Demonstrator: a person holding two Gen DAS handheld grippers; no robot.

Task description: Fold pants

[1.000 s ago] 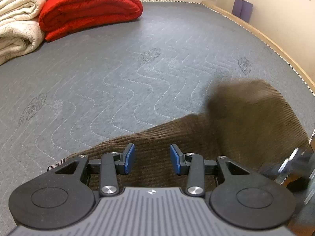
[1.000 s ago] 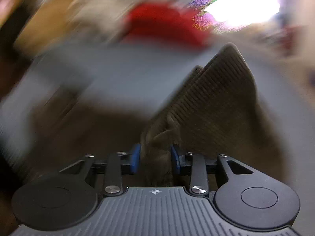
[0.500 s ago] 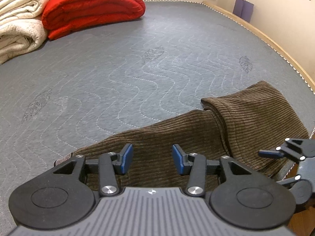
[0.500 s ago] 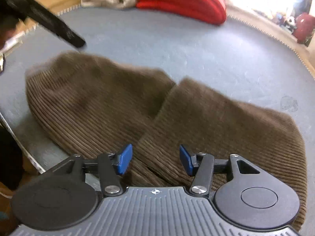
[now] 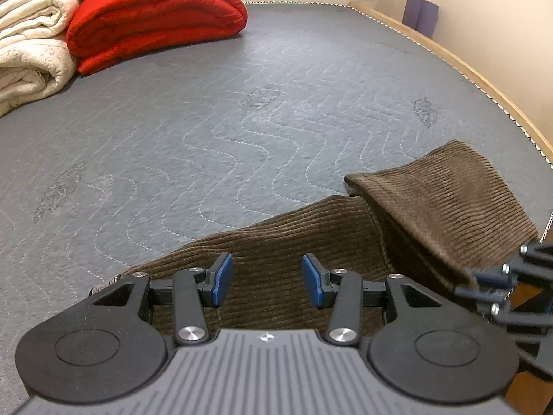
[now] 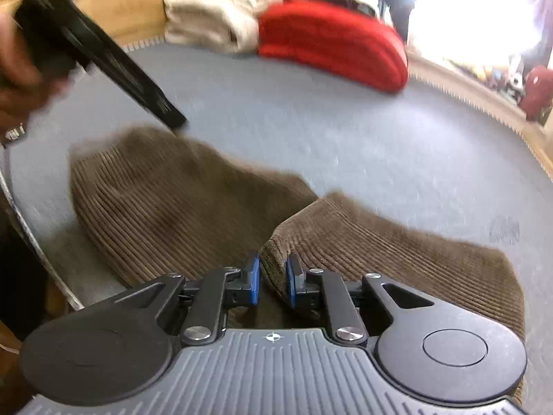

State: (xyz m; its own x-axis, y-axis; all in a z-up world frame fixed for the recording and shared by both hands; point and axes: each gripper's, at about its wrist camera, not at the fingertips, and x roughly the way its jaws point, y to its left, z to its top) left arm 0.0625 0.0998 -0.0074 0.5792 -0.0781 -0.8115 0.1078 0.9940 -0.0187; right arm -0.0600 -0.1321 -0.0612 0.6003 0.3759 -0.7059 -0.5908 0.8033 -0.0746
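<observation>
The brown corduroy pants [image 6: 179, 204] lie partly folded near the bed's [image 5: 276, 110] edge. The right claw [image 6: 273, 278] has just been closing and now pinches a raised fold of the cloth, likely to carry it over. The left claw [image 5: 264, 282] hovers spread above the pants, gripping nothing, seemingly ready to steady them.

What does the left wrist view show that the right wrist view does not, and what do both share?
Left wrist only: the left gripper open above the brown corduroy pants, and purple pads against the wall. Right wrist only: the right gripper, which has just closed on a fold of the pants, and a hand. Both: the pants, red quilt, cream blankets, grey mattress.
</observation>
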